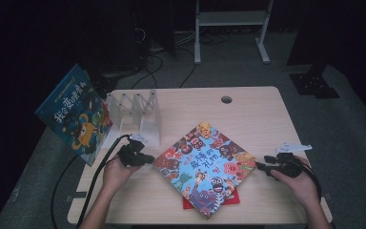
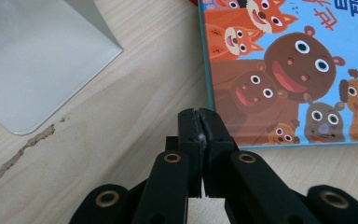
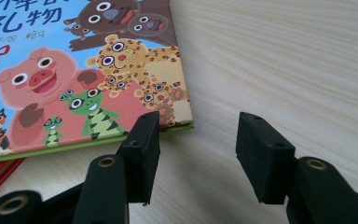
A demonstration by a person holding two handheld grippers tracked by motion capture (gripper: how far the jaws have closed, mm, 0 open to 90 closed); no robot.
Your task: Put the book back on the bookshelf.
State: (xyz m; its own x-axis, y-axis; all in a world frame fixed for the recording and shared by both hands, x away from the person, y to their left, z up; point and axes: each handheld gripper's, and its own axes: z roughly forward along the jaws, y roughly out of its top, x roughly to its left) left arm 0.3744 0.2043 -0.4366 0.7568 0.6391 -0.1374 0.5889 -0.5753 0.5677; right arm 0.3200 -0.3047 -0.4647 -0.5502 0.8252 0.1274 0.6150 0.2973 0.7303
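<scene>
— Book (image 1: 204,168) first: where does it lie?

— Flat on the table (image 1: 248,107), turned cornerwise, on top of a red book (image 1: 233,198) that peeks out underneath.

— And the left gripper (image 1: 148,159)?

— Its jaws are pressed together at the book's left corner; in its own view the tips meet right by the cover's edge (I cannot tell whether they pinch it).

— The right gripper (image 1: 259,167)?

— Jaws apart, nothing between them, just beside the right corner. A white rack (image 1: 136,117) stands behind, another book (image 1: 76,114) leaning at its left.
</scene>
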